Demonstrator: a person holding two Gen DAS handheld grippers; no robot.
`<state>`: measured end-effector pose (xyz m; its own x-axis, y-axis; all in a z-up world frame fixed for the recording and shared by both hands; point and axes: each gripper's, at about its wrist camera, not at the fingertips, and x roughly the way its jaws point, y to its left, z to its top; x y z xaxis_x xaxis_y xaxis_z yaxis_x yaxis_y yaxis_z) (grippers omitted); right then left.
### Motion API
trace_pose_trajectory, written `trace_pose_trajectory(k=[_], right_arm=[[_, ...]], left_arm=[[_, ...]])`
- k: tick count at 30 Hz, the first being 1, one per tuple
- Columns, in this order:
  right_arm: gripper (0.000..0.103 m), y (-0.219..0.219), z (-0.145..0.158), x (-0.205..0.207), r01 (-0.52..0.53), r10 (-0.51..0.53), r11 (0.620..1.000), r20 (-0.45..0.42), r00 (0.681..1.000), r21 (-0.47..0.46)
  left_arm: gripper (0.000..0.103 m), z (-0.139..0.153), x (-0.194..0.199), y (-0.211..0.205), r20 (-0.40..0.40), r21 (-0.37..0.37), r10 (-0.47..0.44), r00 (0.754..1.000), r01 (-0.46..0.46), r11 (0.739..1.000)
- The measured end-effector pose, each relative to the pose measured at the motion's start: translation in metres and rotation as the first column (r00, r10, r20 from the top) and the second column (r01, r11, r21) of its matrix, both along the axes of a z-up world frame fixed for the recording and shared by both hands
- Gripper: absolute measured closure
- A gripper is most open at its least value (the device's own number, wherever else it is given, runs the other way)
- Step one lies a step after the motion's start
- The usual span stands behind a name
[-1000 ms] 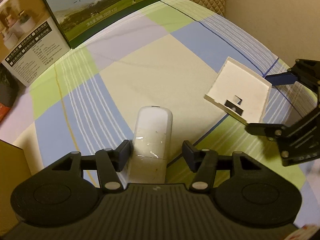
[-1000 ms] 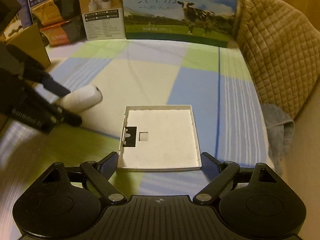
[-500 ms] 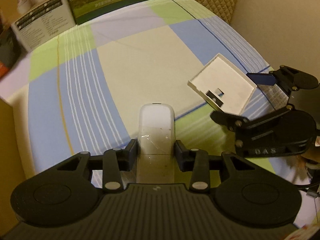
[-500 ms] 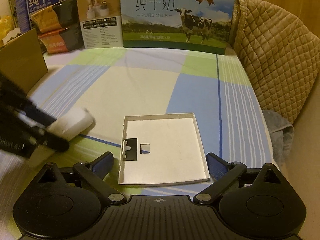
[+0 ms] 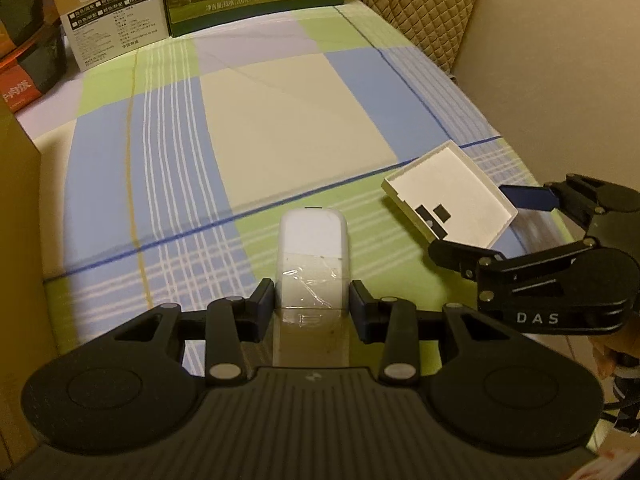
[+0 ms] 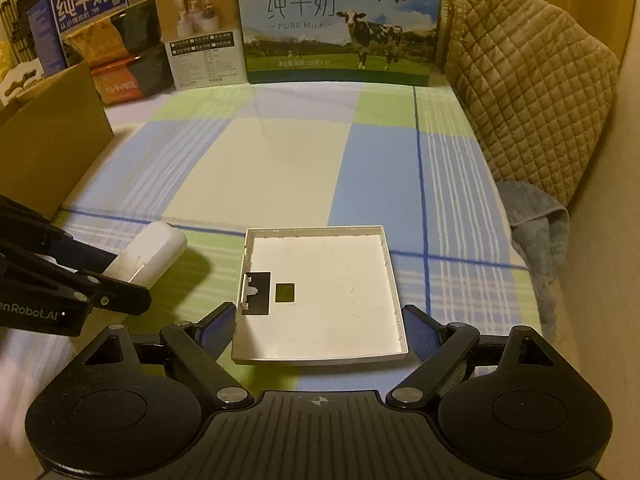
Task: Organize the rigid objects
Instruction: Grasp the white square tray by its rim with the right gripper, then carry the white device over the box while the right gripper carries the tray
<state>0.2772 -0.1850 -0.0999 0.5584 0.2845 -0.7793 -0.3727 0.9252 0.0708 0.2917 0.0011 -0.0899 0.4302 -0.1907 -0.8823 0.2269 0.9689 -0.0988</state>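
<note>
A white oblong device [image 5: 313, 240] with clear tape across it sticks out forward from my left gripper [image 5: 312, 300], which is shut on its near end and holds it just over the checked cloth [image 5: 280, 128]. The right wrist view has the same device [image 6: 152, 252] at the left, in the left gripper [image 6: 108, 276]. A shallow white square tray [image 6: 328, 280] with a dark cut-out near its left wall sits between the blue pads of my right gripper [image 6: 318, 330]. Its jaws are closing, with both pads against the tray's sides. The left wrist view shows the tray [image 5: 452, 184] tilted and off the cloth.
A milk carton box [image 6: 340, 24] and smaller boxes [image 6: 204, 44] line the far edge. A brown cardboard box [image 6: 48, 140] stands at the left. A quilted cushion [image 6: 528, 92] and a grey cloth [image 6: 536, 220] border the right side, with a wall [image 5: 560, 60] behind.
The left jaws closed onto the white device and lifted it. Both grippers drew back toward the near edge, each with its object, so the tray now lies over the blue line.
</note>
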Motion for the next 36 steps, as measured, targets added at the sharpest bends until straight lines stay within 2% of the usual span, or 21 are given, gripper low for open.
trace_pose_trajectory(k=[20,36], right_arm=[[0.018,-0.013,0.108,-0.104,0.068,-0.075,0.993,0.073,0.994,0.101],[0.018,0.044,0.164,-0.161,-0.025,0.008,0.994,0.157,0.988,0.108]], left_arm=[[0.068,0.099,-0.091,-0.002,0.116,-0.055,0.038,0.993,-0.032,0.998],[0.068,0.158,-0.156,0.051,0.196,-0.057,0.104,0.975,-0.095,0.994]])
